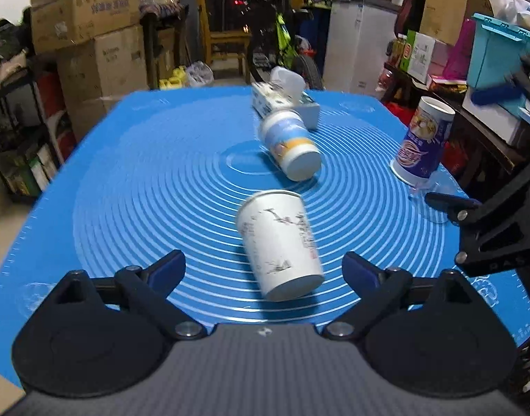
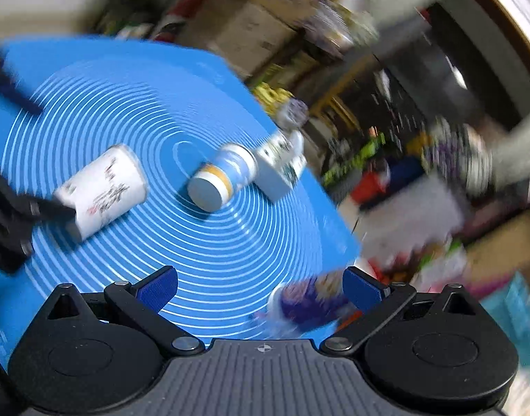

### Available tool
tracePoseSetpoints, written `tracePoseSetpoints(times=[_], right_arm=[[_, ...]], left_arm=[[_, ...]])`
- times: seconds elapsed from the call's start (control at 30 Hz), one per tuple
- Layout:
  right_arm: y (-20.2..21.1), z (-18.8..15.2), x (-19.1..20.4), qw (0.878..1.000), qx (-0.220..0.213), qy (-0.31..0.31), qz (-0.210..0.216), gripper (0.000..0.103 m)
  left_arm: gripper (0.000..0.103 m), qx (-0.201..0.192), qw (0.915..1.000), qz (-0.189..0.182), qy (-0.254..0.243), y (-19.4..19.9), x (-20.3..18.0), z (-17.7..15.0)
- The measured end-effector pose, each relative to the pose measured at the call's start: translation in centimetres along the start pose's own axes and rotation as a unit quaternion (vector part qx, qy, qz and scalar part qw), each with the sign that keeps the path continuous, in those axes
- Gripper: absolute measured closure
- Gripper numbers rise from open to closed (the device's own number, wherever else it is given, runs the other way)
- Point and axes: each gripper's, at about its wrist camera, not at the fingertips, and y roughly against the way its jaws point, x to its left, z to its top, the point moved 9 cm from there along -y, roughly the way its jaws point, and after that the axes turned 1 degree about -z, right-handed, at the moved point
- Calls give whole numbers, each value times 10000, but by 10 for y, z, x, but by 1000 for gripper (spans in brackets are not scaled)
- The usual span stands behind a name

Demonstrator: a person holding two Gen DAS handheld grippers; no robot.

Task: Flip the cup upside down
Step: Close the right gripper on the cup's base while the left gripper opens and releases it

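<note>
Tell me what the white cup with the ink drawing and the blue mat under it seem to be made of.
The white cup looks like paper: matte printed wall, thin rolled rim, recessed base. It could be thinly coated; that is not visible. The blue mat looks like silicone or soft plastic: smooth, slightly glossy, lying flat with printed white rings. Which of the two is unclear.

Room: cluttered storage space | left: stacked cardboard boxes [image 1: 84, 10] beside a dark shelf [image 1: 18, 131] | back: wooden chair [image 1: 226, 41], bicycle [image 1: 282, 48], white cabinet [image 1: 362, 41] | right: teal crate [image 1: 500, 52] | floor: pale | light: dim
</note>
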Motion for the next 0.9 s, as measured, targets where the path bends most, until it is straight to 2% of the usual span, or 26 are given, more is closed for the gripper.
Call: tracePoseSetpoints(times=[0.1, 0.17, 0.23, 0.37, 0.47, 0.6, 0.63, 0.83, 0.9], right_arm=[[8, 22, 24, 9903, -101, 1354, -285, 2], [11, 35, 42, 9733, -237, 2228, -497, 2], [12, 47, 63, 9475, -362, 3106, -674, 2], [4, 57, 99, 8949, -493, 4365, -782, 2], [-6, 54, 124, 8353, -712, 5366, -962, 2], [-21, 47, 148, 7360, -1129, 6553, -1269, 2], [-25, 45, 153, 7152, -1190, 6763, -1305, 2], [-49, 27, 169, 6036, -1284, 7772, -1228, 2], [-57, 23, 172, 5789, -1272, 7970, -1164, 2]], left_arm=[[6, -132, 9994, 299, -91, 8, 15, -3], [6, -174, 9982, 554, -167, 8, 27, -8], [6, -104, 9971, 742, -140, 4, 40, -16], [6, -19, 9955, 941, 88, 0, 66, -32], [6, 33, 9934, 1114, 263, -2, 85, -40], [6, 39, 9911, 1241, 481, -1, 105, -47], [6, 37, 9908, 1245, 535, -1, 108, -47], [6, 25, 9900, 1214, 712, -2, 119, -50], [6, 25, 9899, 1203, 756, -4, 123, -52]])
